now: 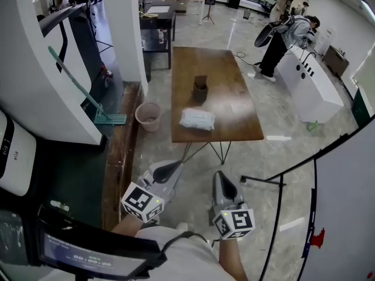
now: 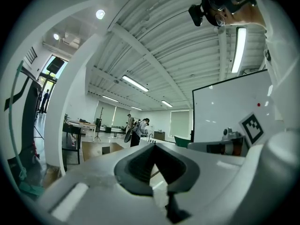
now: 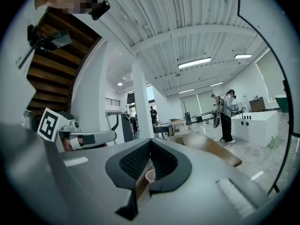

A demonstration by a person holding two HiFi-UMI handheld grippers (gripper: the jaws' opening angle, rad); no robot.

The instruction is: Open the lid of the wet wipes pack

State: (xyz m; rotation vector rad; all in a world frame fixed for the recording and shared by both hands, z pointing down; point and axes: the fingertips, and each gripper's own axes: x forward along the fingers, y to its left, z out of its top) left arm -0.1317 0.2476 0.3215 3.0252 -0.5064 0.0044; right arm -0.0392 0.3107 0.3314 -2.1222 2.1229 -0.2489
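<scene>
Fingers (image 2: 138, 165) of the left gripper (image 1: 169, 170) and right gripper (image 1: 225, 187) are clenched on nothing, low in the frame. Mid-frame, the wet wipes pack (image 1: 197, 119) lies flat on the table (image 1: 234, 86), long axis left-right. It looks light, soft, slippery: pin its body, lift the lid tab, too small to see.

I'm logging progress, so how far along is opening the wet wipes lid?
Done: nothing; the wet wipes pack lies untouched on the wooden table, well ahead. In hand: nothing; left hand-held gripper and right hand-held gripper are shut, empty. Remaining: approach, open the lid.
</scene>
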